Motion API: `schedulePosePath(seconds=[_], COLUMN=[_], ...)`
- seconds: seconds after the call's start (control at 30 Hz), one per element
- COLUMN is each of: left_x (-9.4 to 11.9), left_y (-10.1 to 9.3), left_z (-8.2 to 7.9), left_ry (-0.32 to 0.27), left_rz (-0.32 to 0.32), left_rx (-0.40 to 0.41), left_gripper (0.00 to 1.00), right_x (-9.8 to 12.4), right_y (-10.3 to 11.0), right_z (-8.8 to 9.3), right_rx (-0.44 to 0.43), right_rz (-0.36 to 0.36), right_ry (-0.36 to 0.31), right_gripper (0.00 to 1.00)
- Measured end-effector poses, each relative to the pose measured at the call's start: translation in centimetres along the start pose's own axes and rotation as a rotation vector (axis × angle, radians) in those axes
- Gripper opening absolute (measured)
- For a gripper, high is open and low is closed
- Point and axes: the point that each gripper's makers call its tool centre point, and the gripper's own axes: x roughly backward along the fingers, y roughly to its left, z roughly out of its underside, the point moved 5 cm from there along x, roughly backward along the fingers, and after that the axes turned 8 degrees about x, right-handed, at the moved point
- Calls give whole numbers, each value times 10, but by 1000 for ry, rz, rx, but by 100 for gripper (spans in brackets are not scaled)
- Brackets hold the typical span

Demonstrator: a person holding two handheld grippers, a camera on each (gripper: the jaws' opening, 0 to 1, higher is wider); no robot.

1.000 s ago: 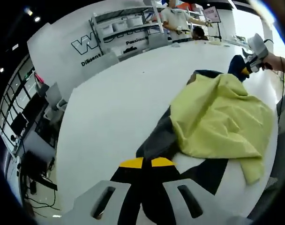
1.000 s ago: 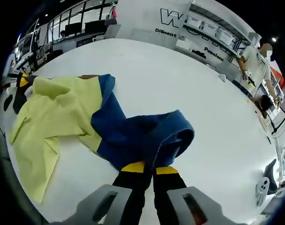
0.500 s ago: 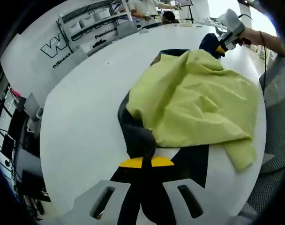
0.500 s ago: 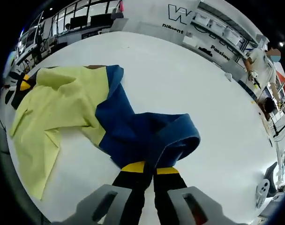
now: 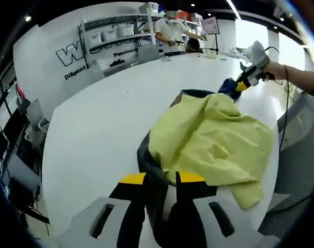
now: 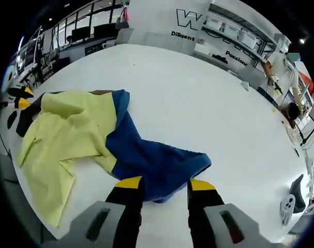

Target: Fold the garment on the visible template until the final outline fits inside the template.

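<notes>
A garment with a yellow half (image 5: 214, 139) and a dark blue half (image 6: 146, 160) lies loosely bunched on the white table (image 5: 95, 124). My left gripper (image 5: 161, 178) is open at the garment's dark end, and a fold of dark cloth (image 5: 153, 165) lies between its spread yellow tips. My right gripper (image 6: 165, 183) is open too, with the blue hem (image 6: 167, 188) resting on the table between its jaws. In the left gripper view, a hand holds the right gripper (image 5: 241, 85) at the far blue end. The left gripper (image 6: 22, 98) sits at the far left of the right gripper view.
Shelves with white bins (image 5: 115, 36) and a standing person (image 5: 172, 33) are beyond the table's far side. Desks and chairs (image 6: 95, 31) stand past the table in the right gripper view. The table's edge (image 5: 278, 150) runs close to the yellow cloth.
Both grippers have opened and let go of the cloth. The raised blue fold at the right gripper has dropped flat onto the table. The dark end at the left gripper has slackened.
</notes>
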Motion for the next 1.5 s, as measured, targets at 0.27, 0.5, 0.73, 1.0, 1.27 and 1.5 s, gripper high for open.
schedulePosePath(seconds=[0.27, 0.5, 0.73, 1.0, 1.27, 1.5], left_x=[-2, -22, -40, -71, -106, -124], left_y=[21, 31, 29, 32, 27, 20], left_z=[-28, -50, -67, -66, -51, -43], left_ry=[-59, -44, -42, -6, 60, 103], left_rz=[-54, -50, -9, 42, 99, 132], left_rx=[58, 26, -15, -10, -3, 6], left_gripper=[21, 23, 26, 30, 31, 28], right_x=[9, -1, -10, -26, -52, -76], right_y=[-2, 6, 13, 23, 35, 45], right_z=[-35, -58, -83, -101, -113, -126], right_rx=[-9, 17, 86, 114, 118, 152], right_rz=[25, -11, -63, -110, -181, -245], right_ry=[-135, -189, -244, -258, -252, -269], right_gripper=[39, 41, 41, 41, 40, 40])
